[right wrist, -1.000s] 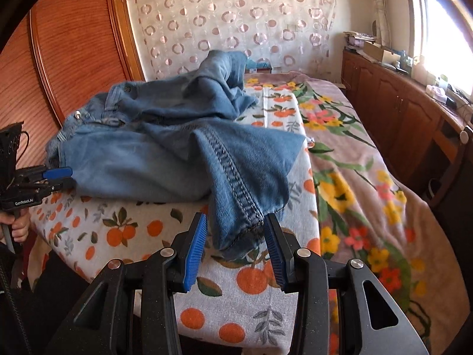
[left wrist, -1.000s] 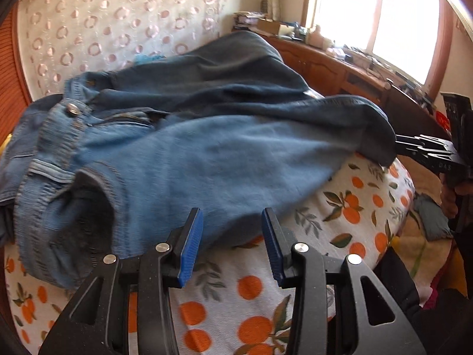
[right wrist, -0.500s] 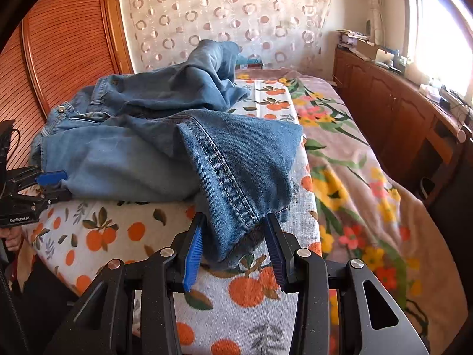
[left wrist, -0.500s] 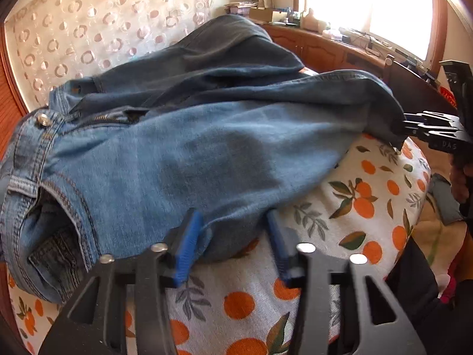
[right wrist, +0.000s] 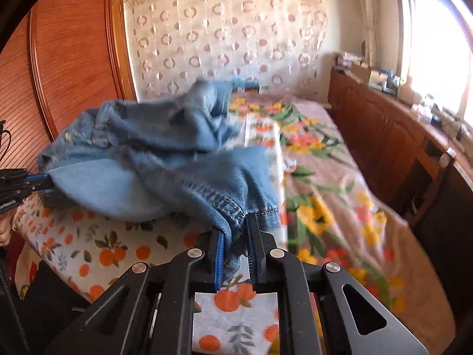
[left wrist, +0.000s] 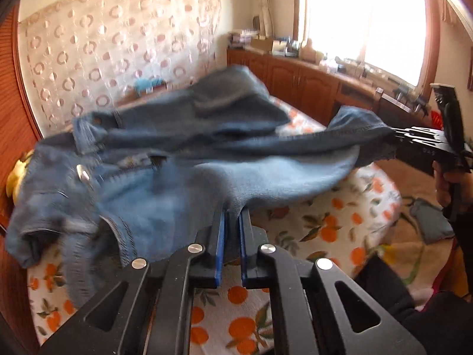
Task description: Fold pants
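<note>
Closing on denim, your left tongs [left wrist: 232, 222] pinch the near edge of the jeans [left wrist: 183, 177] along the upper leg, a thin fold of cloth between the blue pads. Your right tongs [right wrist: 235, 236] are closing too, clamped on the stitched hem of 1 leg, the thick seam bunched between the jaws.

Expect the jeans to handle as heavy, limp cloth: they sag between your 2 grips and will swing if you jerk them. Denim is not slippery, yet a thin single layer can creep out, so bite across seams, the hem or the waistband, where the cloth is thickest.

The jeans are mid-blue, paler on the flat of the leg and darker toward the far folds, with a metal button [left wrist: 82, 174] and open fly at the waistband. They lie crumpled across the bed [right wrist: 124, 254], on its orange-print cover, the near edge lifted off it and the other leg heaped toward the headboard.
</note>
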The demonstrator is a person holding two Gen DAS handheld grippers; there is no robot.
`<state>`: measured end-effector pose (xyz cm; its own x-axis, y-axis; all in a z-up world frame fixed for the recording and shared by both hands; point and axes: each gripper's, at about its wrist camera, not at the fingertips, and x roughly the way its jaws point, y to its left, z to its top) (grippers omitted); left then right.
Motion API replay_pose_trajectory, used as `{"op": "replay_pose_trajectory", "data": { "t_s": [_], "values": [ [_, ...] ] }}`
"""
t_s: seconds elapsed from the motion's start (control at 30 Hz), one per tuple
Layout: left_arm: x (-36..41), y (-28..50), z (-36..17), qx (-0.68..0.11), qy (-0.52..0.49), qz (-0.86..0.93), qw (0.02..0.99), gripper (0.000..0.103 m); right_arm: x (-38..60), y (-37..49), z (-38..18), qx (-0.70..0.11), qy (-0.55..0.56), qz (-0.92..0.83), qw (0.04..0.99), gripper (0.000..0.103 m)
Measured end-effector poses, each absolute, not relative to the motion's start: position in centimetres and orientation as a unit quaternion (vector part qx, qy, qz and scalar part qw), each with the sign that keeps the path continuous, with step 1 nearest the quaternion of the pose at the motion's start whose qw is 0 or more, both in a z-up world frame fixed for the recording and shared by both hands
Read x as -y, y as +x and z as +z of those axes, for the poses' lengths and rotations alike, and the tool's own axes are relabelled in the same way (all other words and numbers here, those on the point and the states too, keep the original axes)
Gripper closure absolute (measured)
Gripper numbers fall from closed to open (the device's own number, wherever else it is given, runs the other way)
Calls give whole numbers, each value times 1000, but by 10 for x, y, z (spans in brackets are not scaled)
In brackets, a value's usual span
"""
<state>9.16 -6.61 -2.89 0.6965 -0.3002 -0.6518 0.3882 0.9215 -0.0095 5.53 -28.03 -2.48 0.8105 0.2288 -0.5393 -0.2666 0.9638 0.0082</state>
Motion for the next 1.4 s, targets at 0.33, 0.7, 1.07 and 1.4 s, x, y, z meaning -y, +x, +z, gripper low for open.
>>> {"op": "replay_pose_trajectory", "data": {
  "t_s": [0.33,0.7,1.07,1.4],
  "values": [
    [38,62,23,-307,44,-192,931,94,291,29,34,-228,-73,128,962,90],
    [36,138,-28,-360,31,-148,921,93,259,122,-16,-278,-37,117,953,74],
    [16,187,-53,-391,10,-107,914,93,280,95,-41,-301,1,154,941,63],
    [5,145,-36,-369,-6,-132,920,63,255,100,-66,-314,9,183,932,63]
  ]
}}
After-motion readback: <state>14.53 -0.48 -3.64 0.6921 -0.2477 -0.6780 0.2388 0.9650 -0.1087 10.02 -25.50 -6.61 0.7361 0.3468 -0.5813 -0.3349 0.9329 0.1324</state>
